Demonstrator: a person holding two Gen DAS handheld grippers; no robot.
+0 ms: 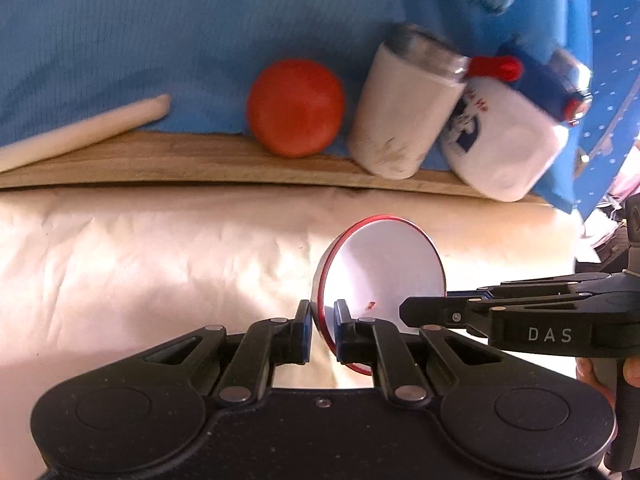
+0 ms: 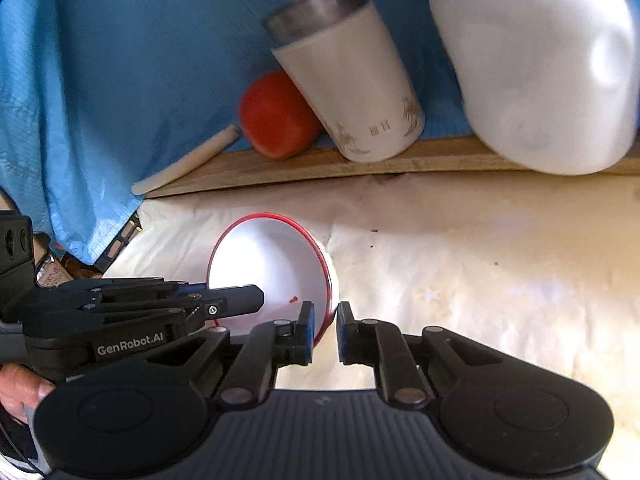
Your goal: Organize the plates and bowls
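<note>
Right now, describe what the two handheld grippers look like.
Both are matte black, with linkage arms joined by silver rivets and blue pads on the jaws. The left gripper carries white "GenRobot.AI" lettering on its side; the right gripper shows "DAS". No cables show.

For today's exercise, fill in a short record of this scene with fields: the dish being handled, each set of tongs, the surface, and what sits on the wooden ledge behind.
dish: white bowl with red rim, tilted, held at opposite rim edges
left tongs: shut on the bowl's rim
right tongs: shut on the bowl's rim
surface: cream cloth
ledge: wooden board with white stick, red round object, white tumbler, white jug
backdrop: blue cloth
</note>
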